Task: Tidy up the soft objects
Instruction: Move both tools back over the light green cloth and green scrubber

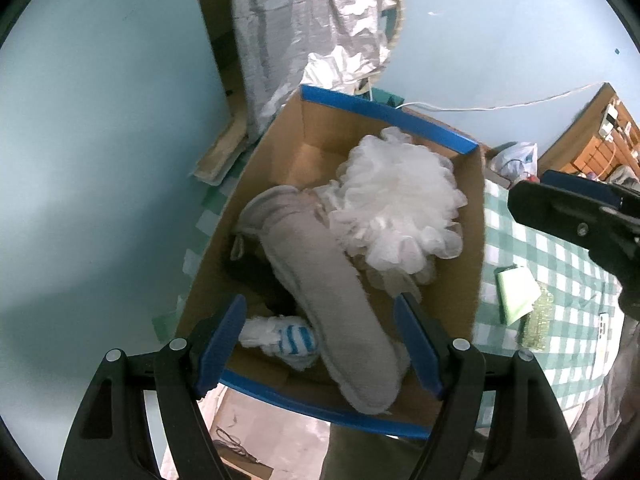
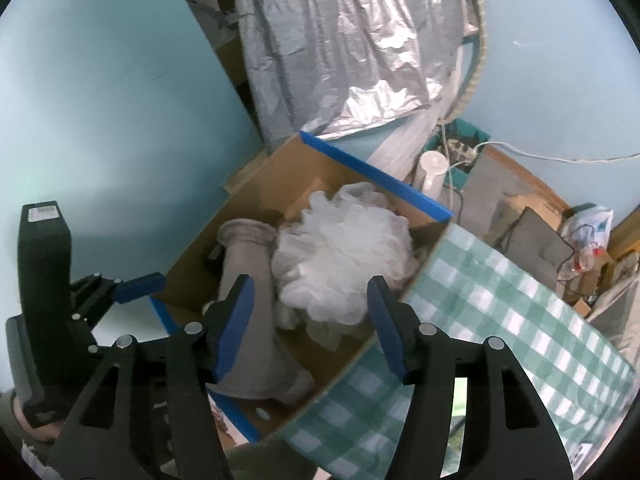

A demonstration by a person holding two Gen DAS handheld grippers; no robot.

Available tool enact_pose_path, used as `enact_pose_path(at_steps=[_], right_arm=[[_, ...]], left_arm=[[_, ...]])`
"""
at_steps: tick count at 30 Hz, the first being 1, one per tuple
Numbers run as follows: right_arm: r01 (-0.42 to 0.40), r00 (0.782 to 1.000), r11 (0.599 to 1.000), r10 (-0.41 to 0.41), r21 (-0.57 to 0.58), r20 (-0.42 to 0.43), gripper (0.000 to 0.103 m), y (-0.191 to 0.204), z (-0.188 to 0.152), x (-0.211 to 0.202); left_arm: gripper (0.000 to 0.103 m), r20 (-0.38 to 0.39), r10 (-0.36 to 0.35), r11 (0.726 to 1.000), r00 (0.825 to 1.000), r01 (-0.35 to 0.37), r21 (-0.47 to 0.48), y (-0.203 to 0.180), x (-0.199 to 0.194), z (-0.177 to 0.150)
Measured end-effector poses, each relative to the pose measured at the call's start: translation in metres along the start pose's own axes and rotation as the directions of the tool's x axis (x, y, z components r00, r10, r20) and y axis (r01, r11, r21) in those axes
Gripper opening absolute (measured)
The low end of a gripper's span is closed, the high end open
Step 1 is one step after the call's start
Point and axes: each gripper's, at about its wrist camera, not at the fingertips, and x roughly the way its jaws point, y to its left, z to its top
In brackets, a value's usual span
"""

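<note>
Green-checked tablecloth [image 1: 560,264] is seen flat beside the box in the left wrist view, with a pale green sponge [image 1: 516,292] lying on it; in the right wrist view the cloth [image 2: 500,300] is seen draped along the box's right wall and a white fan [image 2: 430,172] is shown behind. Cardboard box [image 1: 280,152] with blue-taped rims holds a white mesh loofah [image 1: 396,200], a grey slipper [image 1: 328,292] laid diagonally, and a blue-striped white cloth [image 1: 288,338], seen only from the left. Left gripper [image 1: 320,344] is held wide open above the box, nothing gripped. Right gripper [image 2: 310,324] is likewise spread wide, empty, over the box [image 2: 248,200].
</note>
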Motion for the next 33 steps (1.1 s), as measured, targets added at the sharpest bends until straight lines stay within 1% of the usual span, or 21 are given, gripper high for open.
enact_pose_path(at_steps=[5, 11, 15, 19, 28, 33], right_arm=[[0.018, 1.000, 1.000, -0.018, 0.008, 0.000, 0.060, -0.014, -0.010, -0.010], [0.041, 0.999, 0.999, -0.040, 0.034, -0.012, 0.061, -0.039, -0.026, -0.020], [0.060, 0.998, 0.996, -0.058, 0.071, -0.033, 0.062, -0.064, -0.041, -0.025], [0.081, 0.996, 0.991, -0.076, 0.107, -0.049, 0.062, -0.087, -0.055, -0.030], [0.133, 0.988, 0.975, -0.117, 0.180, -0.097, 0.062, -0.139, -0.090, -0.040], [0.155, 0.984, 0.963, -0.132, 0.222, -0.118, 0.062, -0.159, -0.109, -0.044]], left_arm=[[0.078, 0.009, -0.009, 1.000, 1.000, 0.009, 0.024, -0.016, -0.007, 0.000], [0.078, 0.018, -0.021, 0.998, 1.000, 0.020, 0.055, -0.039, -0.013, 0.000], [0.078, 0.024, -0.035, 0.997, 0.999, 0.033, 0.076, -0.057, -0.015, -0.001], [0.078, 0.013, -0.051, 0.993, 0.999, 0.049, 0.105, -0.076, -0.014, -0.003], [0.078, -0.004, -0.087, 0.979, 0.996, 0.086, 0.186, -0.123, -0.011, -0.005], [0.078, -0.017, -0.100, 0.964, 0.995, 0.101, 0.245, -0.147, -0.008, -0.008]])
